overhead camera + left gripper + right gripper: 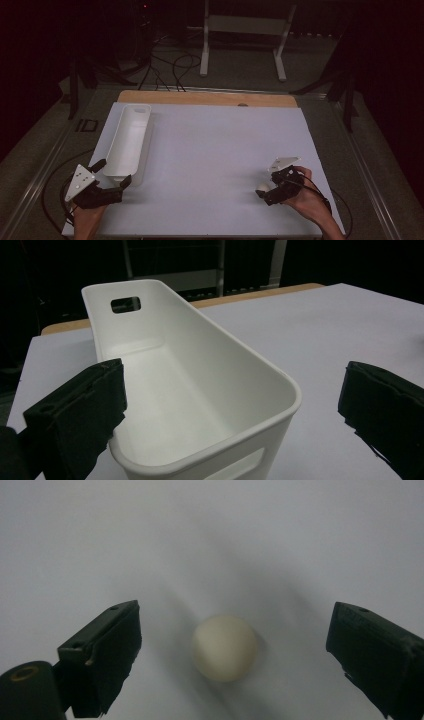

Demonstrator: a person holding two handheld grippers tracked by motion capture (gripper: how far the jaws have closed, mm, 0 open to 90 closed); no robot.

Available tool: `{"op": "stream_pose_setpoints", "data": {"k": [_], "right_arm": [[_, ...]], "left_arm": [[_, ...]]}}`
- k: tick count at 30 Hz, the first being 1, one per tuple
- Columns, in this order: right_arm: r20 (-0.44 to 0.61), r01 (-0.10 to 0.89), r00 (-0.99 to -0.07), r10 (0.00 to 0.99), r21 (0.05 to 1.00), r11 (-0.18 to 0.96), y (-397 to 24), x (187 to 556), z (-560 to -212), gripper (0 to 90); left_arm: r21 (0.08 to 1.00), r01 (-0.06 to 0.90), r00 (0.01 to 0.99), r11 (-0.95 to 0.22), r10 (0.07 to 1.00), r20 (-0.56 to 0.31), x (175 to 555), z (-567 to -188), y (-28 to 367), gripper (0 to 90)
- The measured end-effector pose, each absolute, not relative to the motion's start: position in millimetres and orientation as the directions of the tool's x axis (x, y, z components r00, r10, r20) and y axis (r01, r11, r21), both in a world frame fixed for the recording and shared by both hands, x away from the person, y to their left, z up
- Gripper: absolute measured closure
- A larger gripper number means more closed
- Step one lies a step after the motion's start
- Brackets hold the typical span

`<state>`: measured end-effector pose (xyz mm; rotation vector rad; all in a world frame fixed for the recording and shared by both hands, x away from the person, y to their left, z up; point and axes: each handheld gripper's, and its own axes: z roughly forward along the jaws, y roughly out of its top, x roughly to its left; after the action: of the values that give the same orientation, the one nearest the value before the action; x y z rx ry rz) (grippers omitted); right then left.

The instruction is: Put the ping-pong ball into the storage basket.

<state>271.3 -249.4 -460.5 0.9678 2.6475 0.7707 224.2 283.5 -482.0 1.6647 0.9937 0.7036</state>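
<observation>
Right claw (267, 192): jaws spread wide, gripping nothing. In the right gripper view the claw (232, 645) brackets a small cream-white ball (224, 648), which sits on the surface between the two jaws, clear of both, a little nearer the jaw at the left of that view. In the high view the ball (262, 188) lies at the claw's tip, in the near right part of the surface, well apart from the bin. The claw points leftward and down; its grey plate is turned up toward the camera.

Left claw (114, 172): jaws also spread wide, nothing clamped. In the left gripper view the claw (232, 405) straddles the near short end of a white plastic bin (200, 370). One jaw is at or just inside the near rim corner on the left of that view; contact cannot be told. The other stands well off the bin's outer wall.

Bin (129, 140): long, narrow, upright, nothing inside, a handle slot in each short end. It runs near-to-far along the left part of the surface.

Surface (215, 150): white sheet, with a wooden strip along the far edge.
</observation>
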Motion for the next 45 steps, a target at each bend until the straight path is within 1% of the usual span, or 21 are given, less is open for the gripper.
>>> {"op": "stream_pose_setpoints", "data": {"k": [15, 28, 31, 37, 38, 42, 43, 45], "right_arm": [[-0.033, 0.528, -0.783, 0.621, 0.494, 0.691, -242.2, 274.3, -463.9, 7.3], [-0.022, 0.539, -0.797, 0.603, 0.422, 0.728, -236.8, 276.2, -472.3, 8.7], [-0.021, 0.541, -0.797, 0.603, 0.417, 0.73, -236.3, 276.3, -472.9, 10.5], [-0.028, 0.546, -0.801, 0.599, 0.378, 0.748, -234.2, 278.2, -476.9, 15.2], [-0.035, 0.542, -0.803, 0.594, 0.369, 0.755, -233.6, 278.4, -477.6, 19.5], [-0.056, 0.536, -0.803, 0.593, 0.364, 0.761, -233.5, 278.9, -477.8, 25.4], [-0.056, 0.536, -0.803, 0.593, 0.364, 0.761, -233.5, 278.9, -477.8, 25.4], [-0.056, 0.537, -0.805, 0.591, 0.355, 0.765, -233.8, 279.2, -478.0, 29.2]], "left_arm": [[0.95, 0.276, 0.505, -0.145, 0.863, -0.015, 225.6, -484.1, 280.6, 0.0], [0.95, 0.276, 0.507, -0.146, 0.862, -0.015, 225.8, -484.7, 279.6, 0.0], [0.95, 0.276, 0.507, -0.146, 0.862, -0.015, 225.9, -484.7, 279.6, 0.0], [0.951, 0.274, 0.506, -0.143, 0.863, -0.017, 225.5, -484.4, 279.9, 0.0], [0.951, 0.274, 0.506, -0.143, 0.863, -0.016, 225.5, -484.4, 279.9, 0.0], [0.951, 0.274, 0.505, -0.143, 0.863, -0.016, 225.5, -484.3, 280.0, 0.0], [0.951, 0.274, 0.505, -0.143, 0.863, -0.016, 225.5, -484.3, 280.0, 0.0], [0.951, 0.274, 0.506, -0.144, 0.863, -0.015, 225.4, -484.3, 280.3, 0.0]]}}
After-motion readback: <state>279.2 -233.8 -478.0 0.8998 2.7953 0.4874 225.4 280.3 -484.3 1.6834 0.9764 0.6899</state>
